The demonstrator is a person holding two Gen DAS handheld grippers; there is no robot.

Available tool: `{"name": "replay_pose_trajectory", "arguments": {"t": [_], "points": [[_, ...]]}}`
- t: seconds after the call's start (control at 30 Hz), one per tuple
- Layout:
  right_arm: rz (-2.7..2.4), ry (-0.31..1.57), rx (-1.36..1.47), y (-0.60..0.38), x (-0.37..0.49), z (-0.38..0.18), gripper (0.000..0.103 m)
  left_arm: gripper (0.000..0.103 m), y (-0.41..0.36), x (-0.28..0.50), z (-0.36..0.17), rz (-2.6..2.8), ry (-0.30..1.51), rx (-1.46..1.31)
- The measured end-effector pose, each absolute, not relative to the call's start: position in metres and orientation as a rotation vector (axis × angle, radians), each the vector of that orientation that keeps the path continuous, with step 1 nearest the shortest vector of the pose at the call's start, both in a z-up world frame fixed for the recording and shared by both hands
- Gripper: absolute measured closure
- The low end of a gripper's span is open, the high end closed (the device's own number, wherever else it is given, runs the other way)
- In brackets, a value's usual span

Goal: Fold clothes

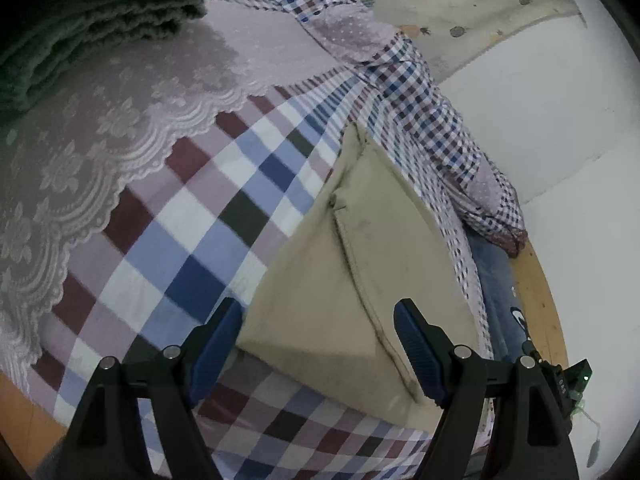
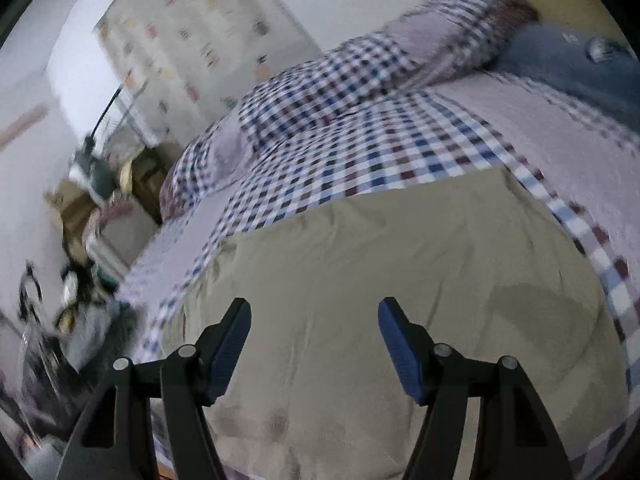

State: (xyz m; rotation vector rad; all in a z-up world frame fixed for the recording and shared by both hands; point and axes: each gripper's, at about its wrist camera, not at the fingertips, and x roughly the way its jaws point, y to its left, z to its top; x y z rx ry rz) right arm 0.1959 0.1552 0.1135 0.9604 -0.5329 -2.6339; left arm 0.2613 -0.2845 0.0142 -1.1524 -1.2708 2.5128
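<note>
Khaki folded trousers (image 1: 352, 280) lie flat on the checked bedsheet (image 1: 192, 240), both the left gripper (image 1: 318, 332) and right gripper (image 2: 314, 332) hovering wide open and empty above them, so another fold likely needs an edge pinched first.
</note>
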Motion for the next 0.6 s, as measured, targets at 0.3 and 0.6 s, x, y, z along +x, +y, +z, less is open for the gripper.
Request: {"name": "replay_pose_trajectory", "arguments": {"t": [0.3,0.6], "points": [[-2.547,-0.091,0.892,0.078,0.215,0.116,0.033,0.021,-0.277,0.259,0.012,2.477,-1.299,-1.147],[-2.364,0.496,0.714,-0.03,0.264,0.093,0.033,0.061,-0.292,0.266,0.008,2.409,-1.421,-1.091]]}}
